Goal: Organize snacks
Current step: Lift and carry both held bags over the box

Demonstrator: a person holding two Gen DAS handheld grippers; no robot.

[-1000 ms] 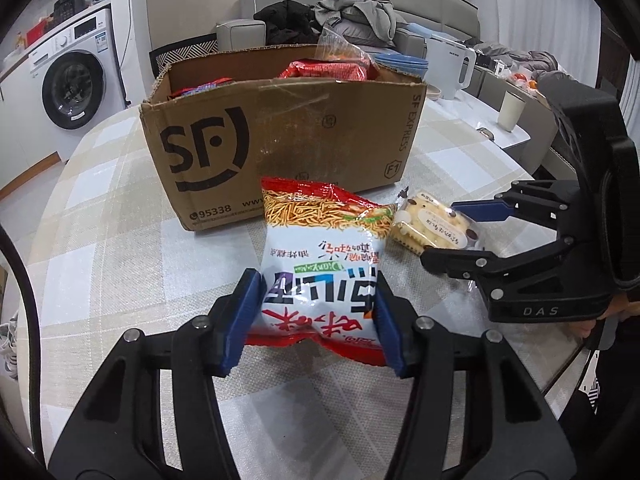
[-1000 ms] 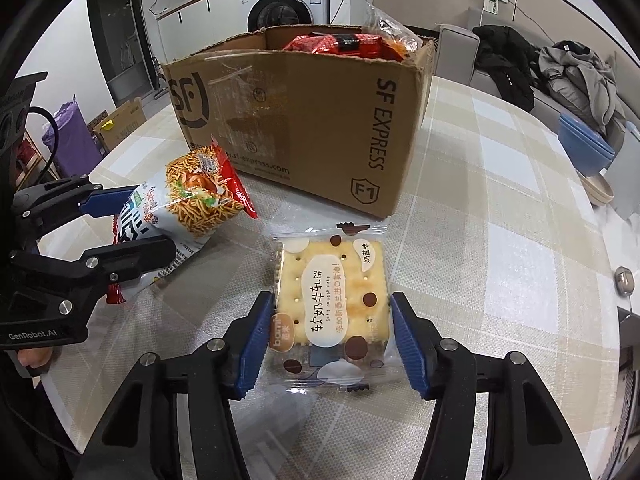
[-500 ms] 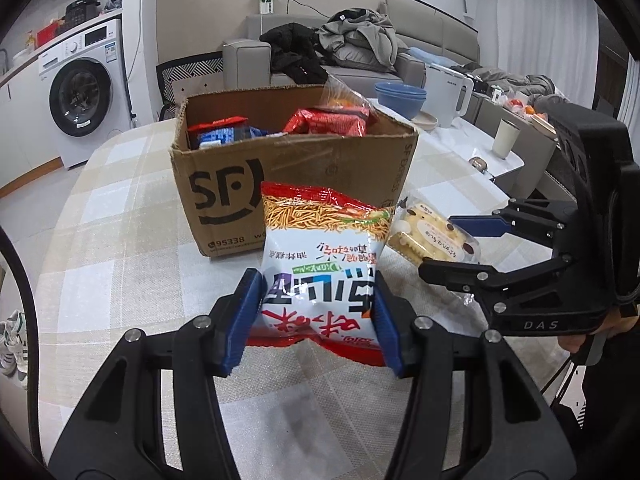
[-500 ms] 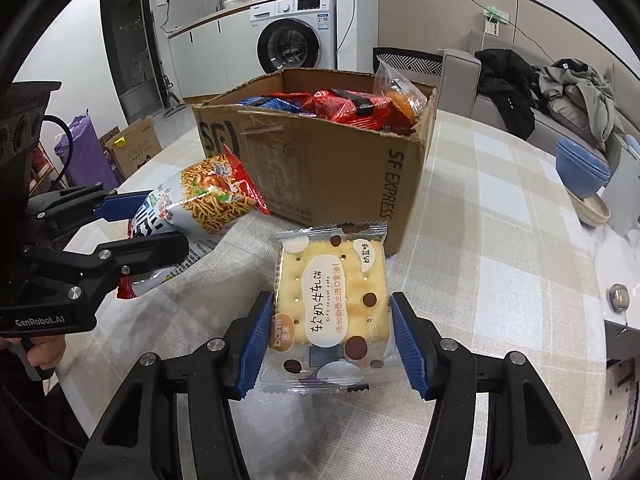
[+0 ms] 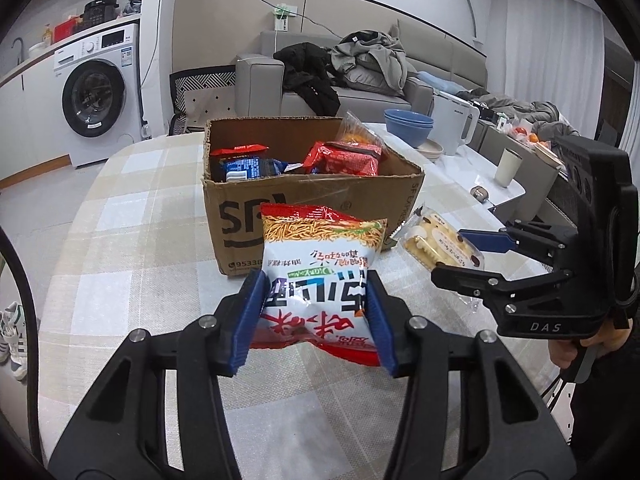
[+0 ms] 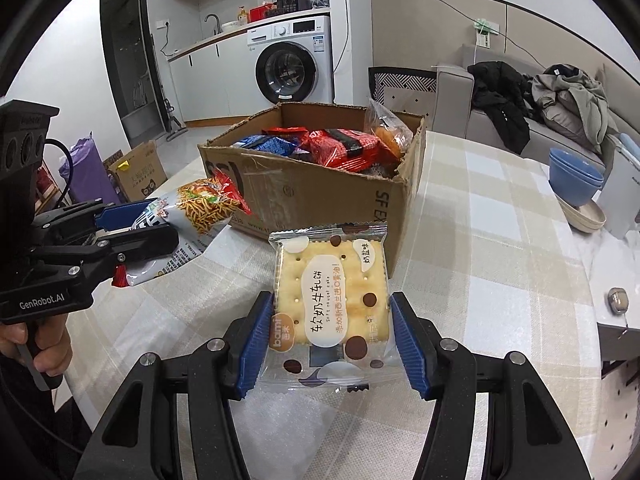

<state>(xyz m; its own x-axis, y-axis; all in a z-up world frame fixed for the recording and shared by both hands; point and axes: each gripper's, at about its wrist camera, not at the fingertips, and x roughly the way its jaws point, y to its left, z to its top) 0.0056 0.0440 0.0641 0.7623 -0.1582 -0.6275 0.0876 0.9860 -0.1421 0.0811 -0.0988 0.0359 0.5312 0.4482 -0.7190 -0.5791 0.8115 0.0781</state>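
Blue-padded fingers of the left gripper (image 5: 314, 316) pinch a red-and-white foil bag of noodle snacks (image 5: 320, 276), held clear above the checked-cloth worktop (image 5: 132, 240); these fingers have just been closing on it. Beyond stands an open brown cardboard box (image 5: 320, 200) holding red and blue snack packets.

From the right wrist view, the right gripper (image 6: 330, 340) fingers pinch a clear-wrapped square cracker pack (image 6: 332, 300) by its two sides, raised above the worktop, just before the box corner (image 6: 396, 208). The noodle bag (image 6: 192, 216) hangs to its left.

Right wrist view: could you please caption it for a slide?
Right gripper holds a cracker packet before the cardboard box of snacks.
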